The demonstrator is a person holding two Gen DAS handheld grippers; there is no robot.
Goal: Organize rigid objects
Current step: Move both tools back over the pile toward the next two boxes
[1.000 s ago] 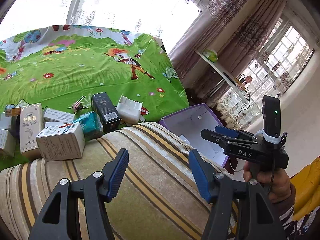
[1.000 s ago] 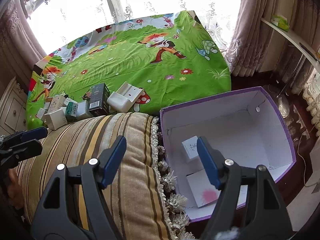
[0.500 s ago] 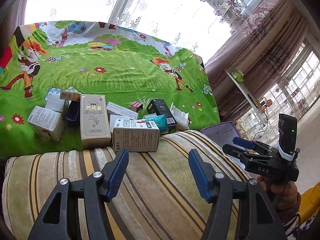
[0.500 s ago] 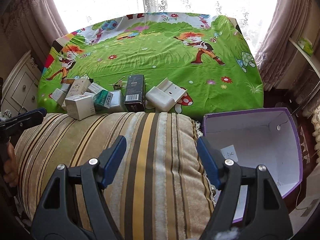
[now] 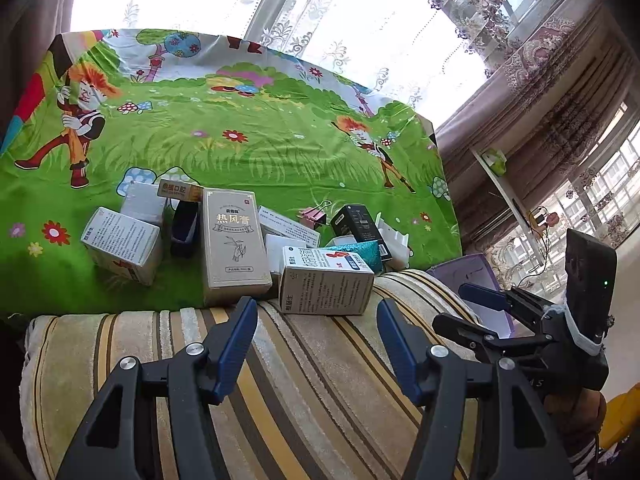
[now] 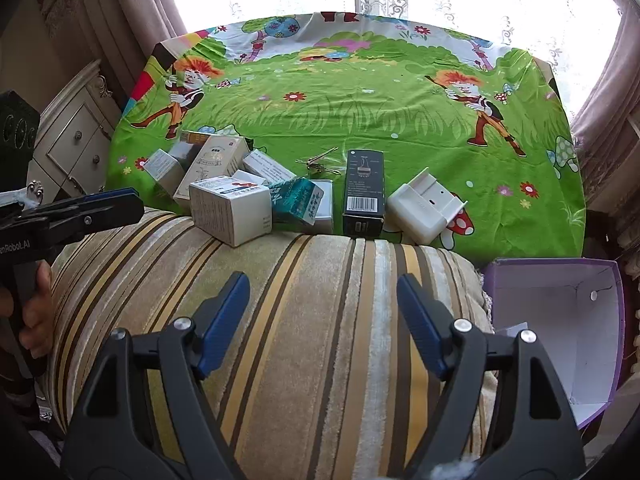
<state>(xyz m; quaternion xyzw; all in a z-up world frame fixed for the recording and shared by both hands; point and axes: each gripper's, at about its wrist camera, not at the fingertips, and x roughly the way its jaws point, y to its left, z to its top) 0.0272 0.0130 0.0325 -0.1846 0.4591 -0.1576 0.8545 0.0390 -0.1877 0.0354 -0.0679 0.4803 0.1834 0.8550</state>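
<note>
Several small boxes lie in a heap on the green cartoon cloth (image 5: 248, 152), just past a striped cushion (image 6: 320, 320). Among them are a tall beige box (image 5: 234, 248), a white box (image 5: 326, 280) (image 6: 232, 210), a teal box (image 6: 298, 200), a black box (image 6: 364, 192) and a white plastic holder (image 6: 424, 208). My left gripper (image 5: 316, 328) is open and empty above the cushion, close to the white box. My right gripper (image 6: 322, 312) is open and empty above the cushion. An open purple box (image 6: 560, 320) sits to the right of the cushion.
A pink binder clip (image 5: 312, 216) lies behind the boxes. A white drawer cabinet (image 6: 76, 144) stands at the left. Curtains and a window run behind the cloth. A shelf (image 5: 500, 184) is at the right.
Both grippers swung left, away from the purple box toward the heap of boxes. The left gripper has come closer to the white box. Both stayed open.
</note>
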